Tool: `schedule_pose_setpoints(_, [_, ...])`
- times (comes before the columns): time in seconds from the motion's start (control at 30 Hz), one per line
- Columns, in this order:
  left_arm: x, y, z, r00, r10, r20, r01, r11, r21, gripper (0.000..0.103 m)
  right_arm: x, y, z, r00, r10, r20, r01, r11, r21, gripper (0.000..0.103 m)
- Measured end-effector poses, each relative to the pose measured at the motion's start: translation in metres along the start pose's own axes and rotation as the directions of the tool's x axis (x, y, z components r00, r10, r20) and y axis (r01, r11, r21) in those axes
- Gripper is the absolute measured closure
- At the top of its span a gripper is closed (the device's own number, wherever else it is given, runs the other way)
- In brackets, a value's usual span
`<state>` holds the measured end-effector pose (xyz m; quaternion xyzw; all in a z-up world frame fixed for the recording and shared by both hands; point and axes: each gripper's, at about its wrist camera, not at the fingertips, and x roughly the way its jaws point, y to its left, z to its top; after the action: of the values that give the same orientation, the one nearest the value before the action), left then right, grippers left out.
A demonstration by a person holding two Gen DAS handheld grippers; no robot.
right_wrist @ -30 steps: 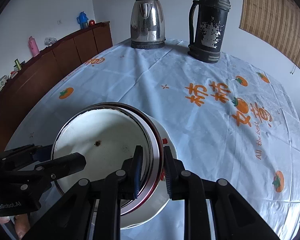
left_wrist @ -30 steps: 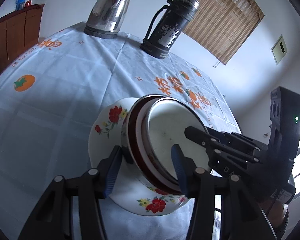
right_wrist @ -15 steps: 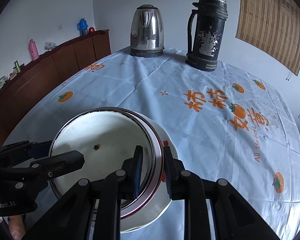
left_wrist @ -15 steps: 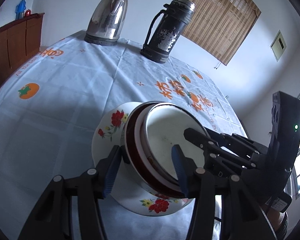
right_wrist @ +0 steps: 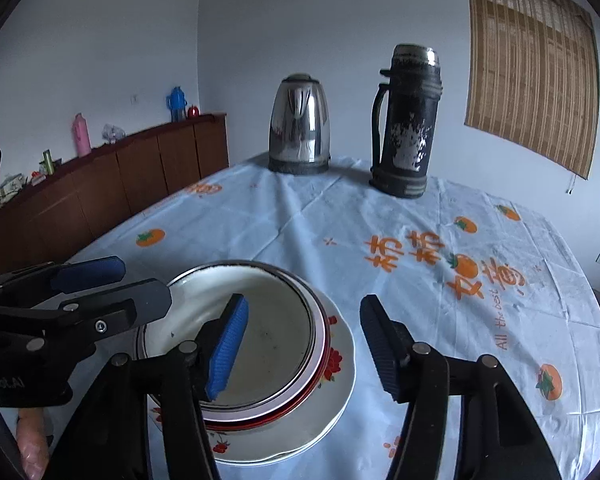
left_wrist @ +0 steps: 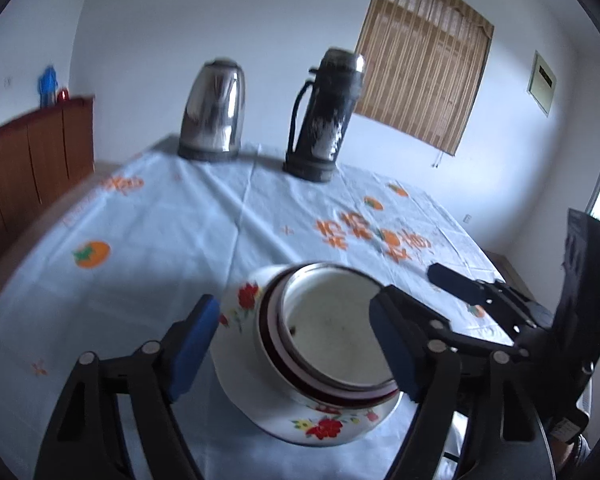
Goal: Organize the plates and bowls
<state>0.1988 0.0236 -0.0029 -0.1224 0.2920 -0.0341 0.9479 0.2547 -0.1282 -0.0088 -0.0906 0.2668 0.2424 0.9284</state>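
Note:
A stack of dishes sits near the table's front edge: a white enamel bowl (right_wrist: pixel 268 328) with a dark rim nests in a red-rimmed bowl (right_wrist: pixel 324 344), on a white flowered plate (right_wrist: pixel 340 392). The stack also shows in the left wrist view, with the enamel bowl (left_wrist: pixel 332 324) above the flowered plate (left_wrist: pixel 324 428). My left gripper (left_wrist: pixel 296 348) is open, with its fingers on either side of the stack. My right gripper (right_wrist: pixel 300 344) is open, its left pad over the bowl and its right finger beyond the plate's rim. Neither holds anything.
A steel kettle (right_wrist: pixel 300 128) and a dark thermos (right_wrist: pixel 408 120) stand at the far side of the round table, covered by a pale blue cloth (right_wrist: pixel 380 216) with orange prints. A wooden sideboard (right_wrist: pixel 100 192) runs along the left wall.
Both grippers have opened and let go of the bowl rim. The stack now rests on the table. Both grippers have drawn back and risen a little.

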Motion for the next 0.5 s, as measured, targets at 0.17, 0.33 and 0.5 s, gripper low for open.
schedule_pose_setpoints(0.17, [-0.013, -0.008, 0.002, 0.990, 0.019, 0.140, -0.030, 0.997, 0.075, 0.013, -0.019, -0.001, -0.006, 0.985, -0.059, 0.165, 0.059, 0.998, 0.002, 0.036])
schedule_pose_setpoints(0.33, [-0.013, -0.013, 0.000, 0.974, 0.027, 0.227, -0.058, 0.989, 0.134, 0.009, -0.029, -0.001, -0.009, 0.956, -0.096, 0.277, 0.094, 0.995, 0.019, 0.031])
schedule_pose_setpoints(0.5, [-0.006, -0.007, -0.003, 0.970, 0.034, 0.240, -0.061, 0.993, 0.105, 0.008, -0.028, -0.004, -0.013, 0.944, -0.119, 0.307, 0.110, 0.993, 0.045, 0.029])
